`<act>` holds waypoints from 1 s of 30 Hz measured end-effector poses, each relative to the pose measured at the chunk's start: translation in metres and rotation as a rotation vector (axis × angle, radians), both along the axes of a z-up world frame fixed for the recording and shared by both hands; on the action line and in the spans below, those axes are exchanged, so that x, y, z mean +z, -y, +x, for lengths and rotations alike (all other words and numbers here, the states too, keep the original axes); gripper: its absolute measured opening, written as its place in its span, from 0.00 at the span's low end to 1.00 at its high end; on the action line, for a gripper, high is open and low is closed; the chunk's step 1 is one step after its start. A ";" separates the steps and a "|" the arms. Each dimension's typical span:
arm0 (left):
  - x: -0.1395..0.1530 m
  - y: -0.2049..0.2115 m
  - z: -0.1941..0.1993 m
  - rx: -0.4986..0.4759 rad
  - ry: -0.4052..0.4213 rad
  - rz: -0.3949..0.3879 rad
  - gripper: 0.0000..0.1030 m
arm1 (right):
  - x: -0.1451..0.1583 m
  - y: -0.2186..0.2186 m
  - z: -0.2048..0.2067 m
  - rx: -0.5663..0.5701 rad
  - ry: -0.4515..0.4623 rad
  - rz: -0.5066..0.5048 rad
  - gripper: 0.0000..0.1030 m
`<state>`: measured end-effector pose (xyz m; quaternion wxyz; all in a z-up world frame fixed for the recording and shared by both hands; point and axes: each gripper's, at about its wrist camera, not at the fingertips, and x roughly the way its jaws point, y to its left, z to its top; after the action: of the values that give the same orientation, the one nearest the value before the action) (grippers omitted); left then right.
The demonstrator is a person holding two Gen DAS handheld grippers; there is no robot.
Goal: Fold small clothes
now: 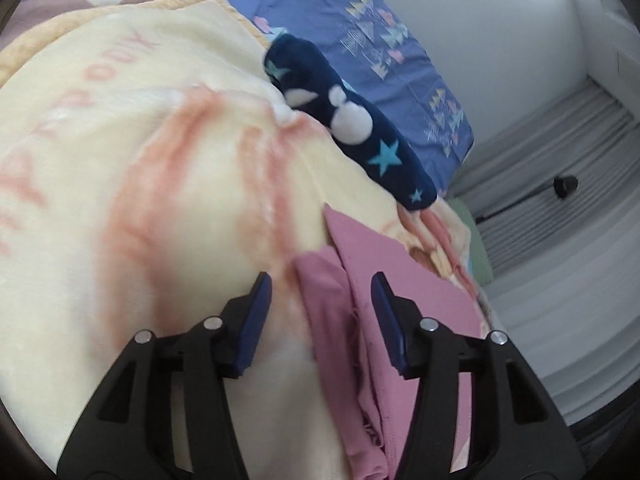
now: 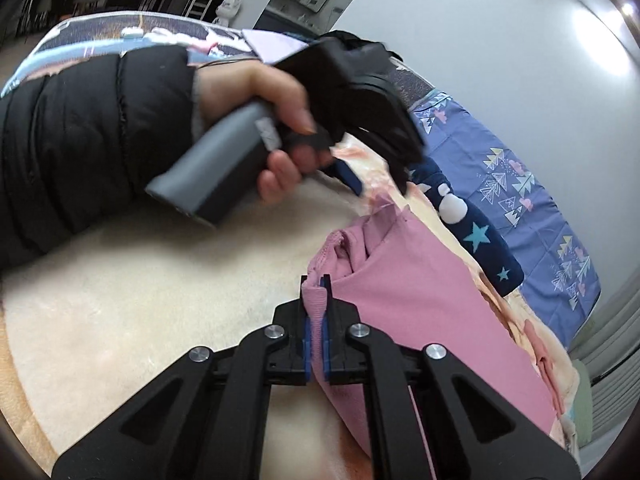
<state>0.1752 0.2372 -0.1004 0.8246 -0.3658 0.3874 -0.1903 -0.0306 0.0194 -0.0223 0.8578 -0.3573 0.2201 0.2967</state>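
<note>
Pink garment (image 2: 404, 280): small, dusty-pink knit, lying partly folded on a cream blanket, toward that blanket's far right side. One ribbed hem edge is lifted off the surface; the rest lies flat with a bunched fold at its upper left. In the left wrist view the same pink garment (image 1: 384, 312) shows a frayed inner seam and overlapping layers.

Right claw (image 2: 316, 320): black, blue-padded, nipped tight on the ribbed hem of the pink garment, cloth visibly sandwiched between the pads.

Left claw (image 1: 320, 320): black, blue pads spread wide, nothing gripped; it hangs over the garment's bunched edge, one pad over the blanket, the other over pink cloth. Whether the pads touch the fabric cannot be told. From the right wrist view, the left claw (image 2: 372, 176) is blurred, held by a bare left hand (image 2: 260, 112) wrapped round a grey handle (image 2: 216, 168), black padded sleeve (image 2: 80, 144) behind.

Cream blanket (image 1: 120, 160): fleecy, orange-pink print and lettering, yellow border, covering the bed.

Navy fleece item (image 1: 348, 120): dark blue with white shapes and pale blue stars, lying along the blanket's far edge, just beyond the pink garment.

Blue sheet (image 1: 360, 40): periwinkle, small triangle-tree print, beyond the navy item, next to a white wall (image 1: 500, 40).
</note>
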 end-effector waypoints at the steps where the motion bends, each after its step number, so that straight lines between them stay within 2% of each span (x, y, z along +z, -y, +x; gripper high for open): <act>1: -0.002 -0.003 -0.001 -0.008 -0.003 -0.027 0.52 | 0.003 0.003 -0.001 -0.002 0.000 0.015 0.04; 8: -0.005 0.024 0.002 -0.154 -0.004 -0.049 0.62 | 0.018 0.014 0.009 -0.022 -0.011 0.109 0.04; 16: -0.010 0.024 0.005 -0.158 -0.023 -0.082 0.63 | 0.042 0.034 0.022 -0.078 -0.098 0.292 0.04; 19: -0.010 0.030 0.007 -0.151 -0.024 -0.037 0.66 | 0.040 0.032 0.023 -0.070 -0.121 0.288 0.04; 21: -0.008 0.033 0.007 -0.154 -0.013 -0.033 0.72 | 0.039 0.030 0.021 -0.067 -0.120 0.283 0.04; 23: -0.008 0.033 0.008 -0.141 -0.009 -0.034 0.73 | 0.041 0.030 0.021 -0.069 -0.120 0.290 0.04; 25: -0.008 0.032 0.008 -0.110 0.000 -0.039 0.68 | 0.042 0.029 0.022 -0.068 -0.128 0.284 0.04; 27: -0.009 0.035 0.012 -0.110 0.013 -0.031 0.09 | 0.038 0.025 0.022 -0.058 -0.136 0.250 0.04; 30: -0.014 0.035 0.014 -0.088 -0.001 -0.023 0.07 | 0.023 0.013 0.016 -0.035 -0.136 0.156 0.05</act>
<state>0.1893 0.2022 -0.1142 0.8109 -0.3581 0.4013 -0.2307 -0.0142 0.0061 0.0006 0.8712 -0.2646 0.2600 0.3215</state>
